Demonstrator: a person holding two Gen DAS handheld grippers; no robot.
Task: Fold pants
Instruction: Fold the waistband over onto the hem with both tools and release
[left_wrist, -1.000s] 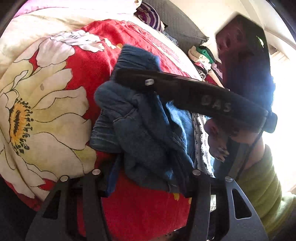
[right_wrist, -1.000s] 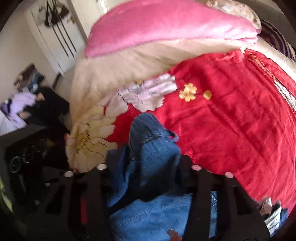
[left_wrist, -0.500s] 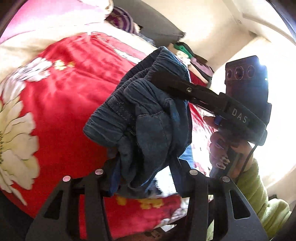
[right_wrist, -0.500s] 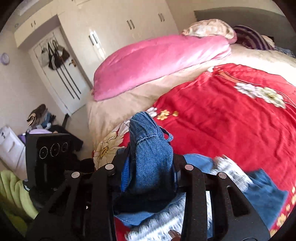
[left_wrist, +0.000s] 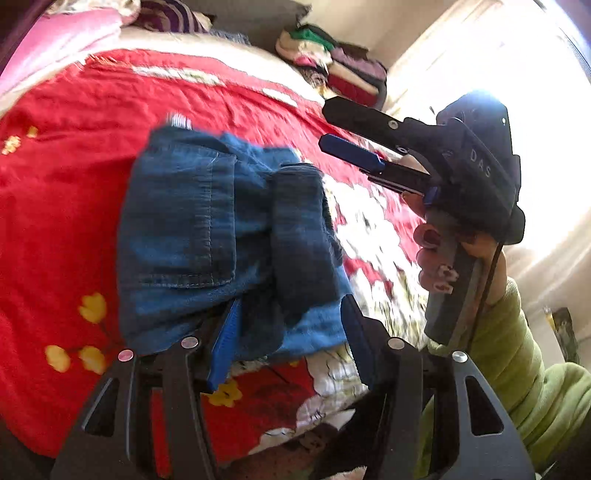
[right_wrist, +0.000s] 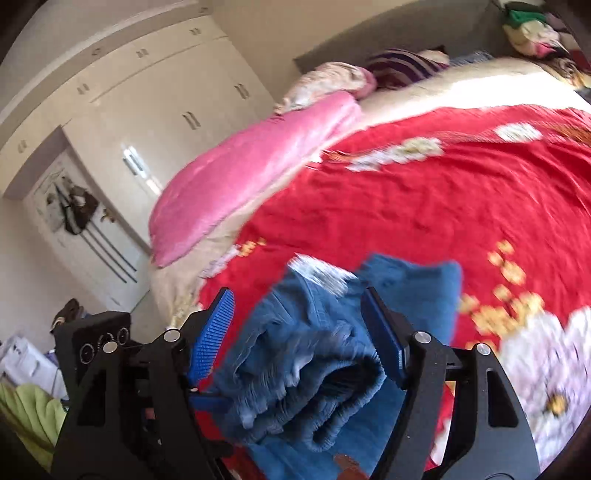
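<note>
The pants (left_wrist: 221, 236) are blue jeans, bunched in a soft heap on the red blanket (left_wrist: 66, 177) of the bed. They are floppy, not stiff — they bend and sag any way you pull them. Jeans cloth is thick and a bit heavy, and rough, so it should not slip out easily.

The left gripper (left_wrist: 288, 336) has its fingers partly spread, with a fold of the pants between them. They have just been opening, and I think the blue pads no longer squeeze the cloth. The right gripper (right_wrist: 295, 332) has just been opening too. Its fingers are spread wide, and the stretchy waistband lies loose in the gap, not pinched.

The best place to grab looks like the waistband — it is thick and strong, and gives the fingers lots to bite on. One gripper at each end of it would let the legs hang straight. The thin middle would only bunch up.
</note>
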